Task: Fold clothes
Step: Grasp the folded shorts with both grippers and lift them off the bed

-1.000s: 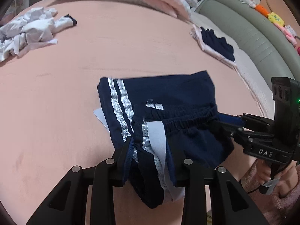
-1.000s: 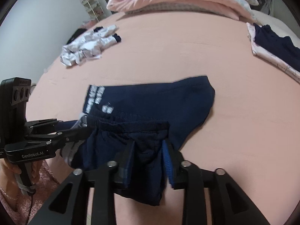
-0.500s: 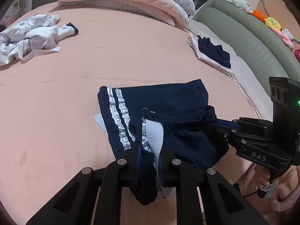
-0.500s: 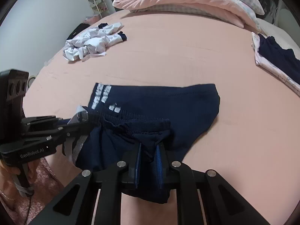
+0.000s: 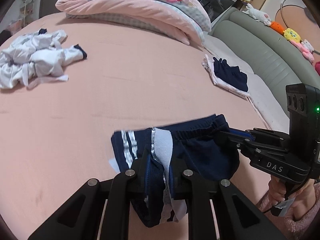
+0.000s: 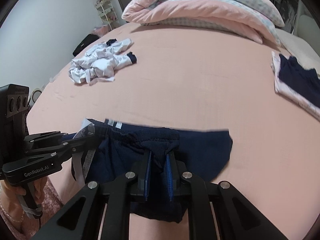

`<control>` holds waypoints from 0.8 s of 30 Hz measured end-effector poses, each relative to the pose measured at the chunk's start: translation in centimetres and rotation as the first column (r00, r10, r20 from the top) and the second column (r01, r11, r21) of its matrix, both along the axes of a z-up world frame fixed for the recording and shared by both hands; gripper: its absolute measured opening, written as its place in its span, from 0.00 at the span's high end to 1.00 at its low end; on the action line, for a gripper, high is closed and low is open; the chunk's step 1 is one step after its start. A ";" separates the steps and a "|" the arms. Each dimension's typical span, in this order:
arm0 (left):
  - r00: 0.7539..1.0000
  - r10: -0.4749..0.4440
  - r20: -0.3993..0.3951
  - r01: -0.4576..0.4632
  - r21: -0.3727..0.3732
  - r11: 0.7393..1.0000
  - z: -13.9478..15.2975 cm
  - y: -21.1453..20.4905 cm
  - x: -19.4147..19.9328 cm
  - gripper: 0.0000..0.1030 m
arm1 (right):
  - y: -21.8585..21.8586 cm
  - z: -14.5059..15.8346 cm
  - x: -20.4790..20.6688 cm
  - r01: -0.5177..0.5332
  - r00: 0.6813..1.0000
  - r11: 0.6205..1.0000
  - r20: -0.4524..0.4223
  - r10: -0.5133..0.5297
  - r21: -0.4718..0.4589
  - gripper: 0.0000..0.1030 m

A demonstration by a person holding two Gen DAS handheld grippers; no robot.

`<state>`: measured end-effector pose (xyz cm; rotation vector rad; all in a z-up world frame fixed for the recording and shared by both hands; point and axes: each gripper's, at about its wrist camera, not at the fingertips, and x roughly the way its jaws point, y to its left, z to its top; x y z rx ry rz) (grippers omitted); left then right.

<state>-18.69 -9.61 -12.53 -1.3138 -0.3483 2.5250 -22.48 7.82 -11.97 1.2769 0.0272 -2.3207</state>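
Left wrist view: the left gripper [image 5: 160, 170] is squeezed tight on the navy shorts [image 5: 200, 152], right at the corner with the white stripes. The right gripper [image 5: 226, 138] comes in from the side and pinches the waistband. In the right wrist view, the right gripper [image 6: 158, 170] is clamped on a bunch of navy cloth, and the left gripper [image 6: 88, 138] bites the other end. The near edge of the shorts hangs up between the two grippers. The far half lies on the pink bed [image 5: 120, 92].

What could go wrong? Each grip holds only a small bit of cloth. I think a hard pull could make it slip out. The cloth sags in the middle, so the fold could come out crooked or lumpy. If one side goes faster, the edges may not meet.

Counting: two grippers. One pair of shorts in hand. One crumpled white garment [image 5: 34, 60] far off on the bed. One folded pile of clothes [image 5: 228, 76] at the bed's edge. One big rolled quilt [image 5: 130, 6] at the back.
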 end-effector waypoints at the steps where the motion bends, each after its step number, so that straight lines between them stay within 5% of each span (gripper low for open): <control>1: 1.000 0.000 0.003 0.000 -0.003 1.000 -0.1 -0.1 -0.5 0.88 | -0.1 0.2 -0.4 0.000 1.000 1.000 -0.005 0.000 -0.003 0.88; 12: 0.991 0.052 0.123 -0.051 -0.012 0.999 -4.5 -1.4 -3.0 0.88 | -0.8 -2.5 -3.8 0.002 0.998 1.000 0.062 -0.004 0.028 0.88; 17: 0.986 0.070 0.148 -0.077 0.043 0.996 -5.2 -2.5 -3.1 0.87 | -1.0 -4.6 -4.6 -0.005 0.993 0.999 0.119 0.001 0.037 0.87; 24: 0.995 0.097 -0.003 -0.097 0.064 0.993 -1.3 -4.1 -1.1 0.72 | 2.3 -2.1 -3.2 0.121 0.991 0.990 0.070 -0.116 -0.074 0.87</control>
